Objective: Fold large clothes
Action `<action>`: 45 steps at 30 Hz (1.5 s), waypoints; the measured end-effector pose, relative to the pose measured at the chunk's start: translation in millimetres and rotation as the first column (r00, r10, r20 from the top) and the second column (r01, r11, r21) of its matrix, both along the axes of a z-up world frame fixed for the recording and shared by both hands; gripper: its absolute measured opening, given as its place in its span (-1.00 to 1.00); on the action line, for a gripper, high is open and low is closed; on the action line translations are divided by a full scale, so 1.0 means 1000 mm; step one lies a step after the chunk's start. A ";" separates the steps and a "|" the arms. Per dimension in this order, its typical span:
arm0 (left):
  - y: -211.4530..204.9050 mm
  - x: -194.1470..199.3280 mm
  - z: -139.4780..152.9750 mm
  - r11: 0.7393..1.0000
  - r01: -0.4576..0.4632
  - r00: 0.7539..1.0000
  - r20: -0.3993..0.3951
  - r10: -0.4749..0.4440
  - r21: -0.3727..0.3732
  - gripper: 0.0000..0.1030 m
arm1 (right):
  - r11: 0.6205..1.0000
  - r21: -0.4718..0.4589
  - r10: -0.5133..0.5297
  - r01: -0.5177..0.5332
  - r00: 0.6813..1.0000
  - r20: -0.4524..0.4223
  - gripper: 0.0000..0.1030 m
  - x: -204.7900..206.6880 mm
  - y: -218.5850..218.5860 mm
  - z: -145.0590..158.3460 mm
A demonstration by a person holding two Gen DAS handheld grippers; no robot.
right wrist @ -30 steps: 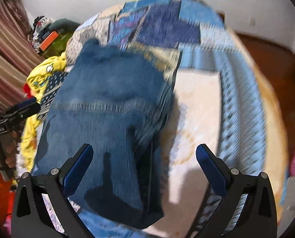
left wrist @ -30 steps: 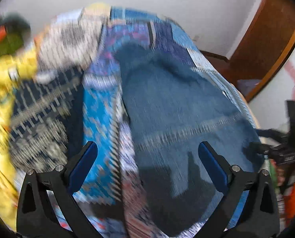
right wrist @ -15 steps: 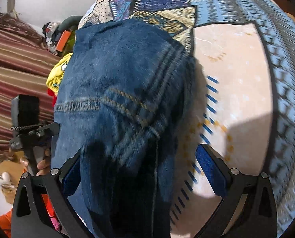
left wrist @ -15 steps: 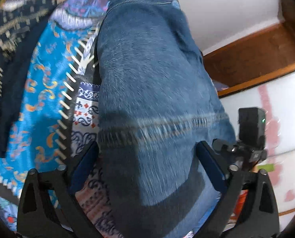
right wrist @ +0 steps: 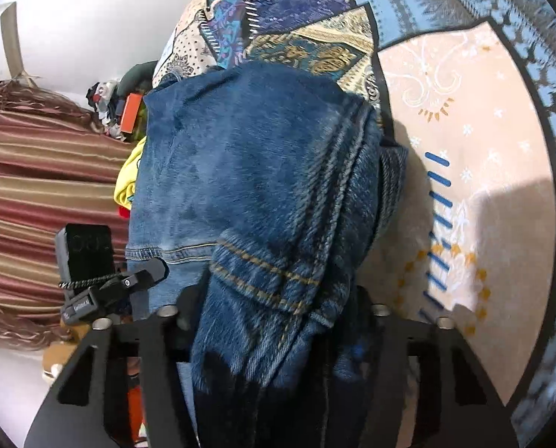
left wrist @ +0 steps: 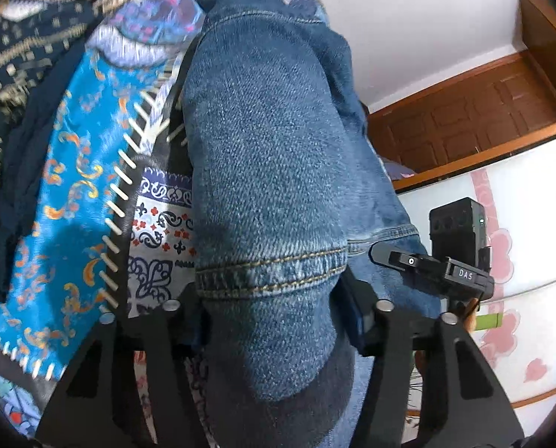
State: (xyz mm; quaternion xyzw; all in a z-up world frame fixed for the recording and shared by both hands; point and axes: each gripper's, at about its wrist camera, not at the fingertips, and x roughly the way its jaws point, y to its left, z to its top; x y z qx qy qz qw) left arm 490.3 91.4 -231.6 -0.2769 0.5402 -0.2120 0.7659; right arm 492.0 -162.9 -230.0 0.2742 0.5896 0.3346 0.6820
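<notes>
Closing both sets of jaws, you had the left gripper (left wrist: 274,321) and the right gripper (right wrist: 274,321) pinching bunched jeans (left wrist: 270,171) by the hems, the jeans lying on the patchwork bedspread (right wrist: 483,142).

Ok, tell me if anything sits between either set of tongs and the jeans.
Nothing visible does. The left tongs are closing with the hemmed end of the jeans bunched directly between their jaws. The right tongs are closing too, with denim filling their gap. Only the patchwork bedspread lies beside and beneath.
</notes>
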 end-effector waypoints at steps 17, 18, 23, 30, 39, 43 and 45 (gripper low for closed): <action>0.124 -0.067 0.199 0.985 -0.132 0.916 0.393 0.078 0.112 -0.07 | 0.994 0.038 0.084 -0.105 0.929 0.361 -0.32 -0.026 0.132 0.178; 0.138 -0.068 0.206 0.982 -0.149 0.909 0.408 0.091 0.114 -0.07 | 0.993 0.045 0.087 -0.111 0.925 0.370 -0.32 -0.026 0.137 0.183; 0.188 -0.058 0.203 0.974 -0.189 0.902 0.414 0.122 0.125 -0.07 | 0.989 0.062 0.102 -0.137 0.912 0.398 -0.32 -0.022 0.186 0.189; 0.255 -0.026 0.143 0.965 -0.221 0.938 0.304 0.170 0.143 -0.07 | 0.988 0.039 0.126 -0.148 0.933 0.338 -0.32 0.000 0.254 0.128; 0.268 0.001 0.018 0.942 -0.214 0.976 0.091 0.197 0.260 0.06 | 0.985 -0.101 0.158 -0.142 0.973 0.170 -0.31 0.036 0.293 0.009; 0.269 -0.012 0.012 0.932 -0.256 0.965 0.130 0.229 0.255 0.25 | 0.986 -0.082 0.158 -0.146 0.972 0.174 -0.26 0.036 0.280 0.000; 0.270 -0.016 0.013 0.926 -0.271 0.962 0.106 0.251 0.262 0.26 | 0.985 -0.101 0.153 -0.137 0.973 0.171 -0.22 0.032 0.272 0.006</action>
